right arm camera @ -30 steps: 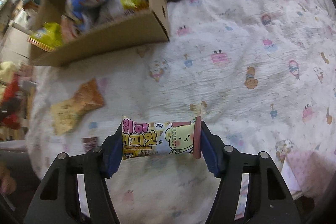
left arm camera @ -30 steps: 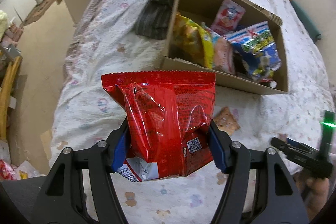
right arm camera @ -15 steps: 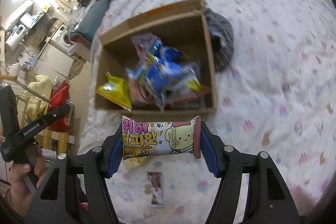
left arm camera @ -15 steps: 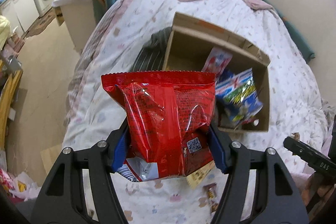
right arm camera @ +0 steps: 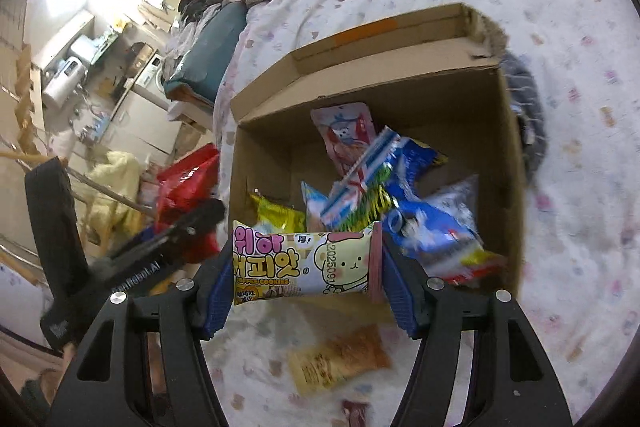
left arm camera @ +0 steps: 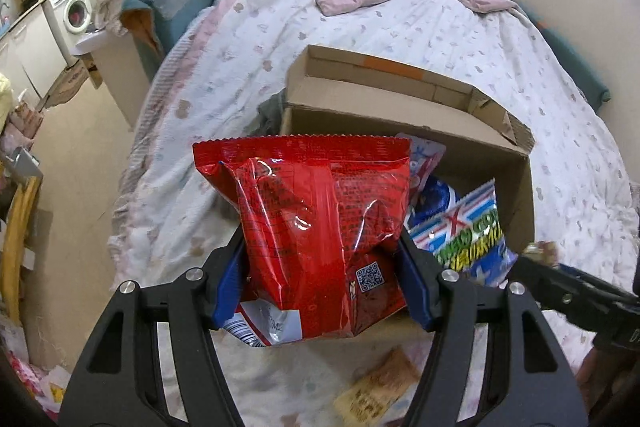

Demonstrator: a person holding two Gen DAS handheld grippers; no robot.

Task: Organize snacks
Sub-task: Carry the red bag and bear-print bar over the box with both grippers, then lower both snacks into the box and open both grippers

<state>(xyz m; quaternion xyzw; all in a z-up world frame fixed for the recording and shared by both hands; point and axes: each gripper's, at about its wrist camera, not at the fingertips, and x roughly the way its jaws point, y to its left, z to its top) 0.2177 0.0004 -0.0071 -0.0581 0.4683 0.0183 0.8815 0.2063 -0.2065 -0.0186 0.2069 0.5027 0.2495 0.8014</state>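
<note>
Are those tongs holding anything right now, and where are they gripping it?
Yes. The left tongs pinch a red snack bag by its lower sides. The right tongs clamp a coffee cookie packet by its two ends, crosswise.

The cardboard box (right arm camera: 512, 163) is open on top, but snack bags (right arm camera: 424, 223) crowd its lower right; only the left side inside, mid-frame, looks bare.

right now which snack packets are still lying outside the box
The orange-yellow packet and a small dark bar lie on the bedspread before the box; the rest are inside or gripped.
</note>
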